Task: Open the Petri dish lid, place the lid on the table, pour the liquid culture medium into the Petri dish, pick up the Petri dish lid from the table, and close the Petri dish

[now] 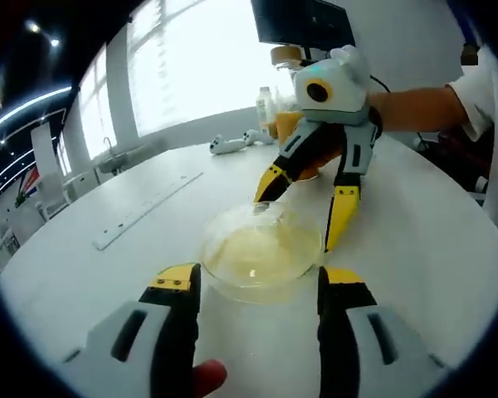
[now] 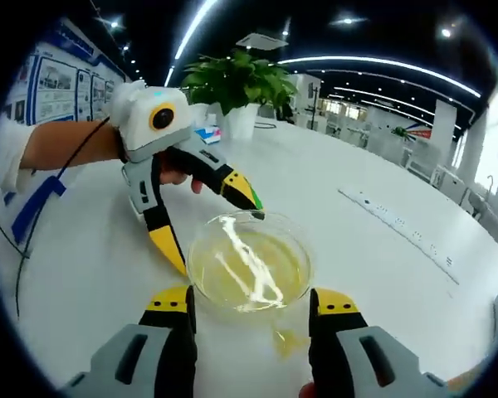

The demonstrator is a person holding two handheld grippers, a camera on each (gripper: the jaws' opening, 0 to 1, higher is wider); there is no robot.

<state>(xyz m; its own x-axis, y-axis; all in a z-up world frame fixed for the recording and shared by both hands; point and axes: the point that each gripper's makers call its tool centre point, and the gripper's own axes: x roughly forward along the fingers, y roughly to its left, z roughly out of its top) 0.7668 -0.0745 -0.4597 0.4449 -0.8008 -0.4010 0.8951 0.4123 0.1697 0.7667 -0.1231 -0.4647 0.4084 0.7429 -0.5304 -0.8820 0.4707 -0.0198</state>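
Yellowish liquid already fills the dish [image 1: 261, 253] on the worktop [image 1: 133, 249]; both grippers [image 1: 253, 286] [image 2: 249, 303] have jaws spread; closing with the lid seems left.

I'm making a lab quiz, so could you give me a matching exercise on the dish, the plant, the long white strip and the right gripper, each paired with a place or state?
Things:
1. dish
2. plant
3. strip
4. right gripper

Descriptions:
a. stands in a white pot at the table's far side
b. lies flat on the table
c. open, with its yellow tips by the dish's rim
d. holds pale yellow liquid

Pairs: 1-d, 2-a, 3-b, 4-c
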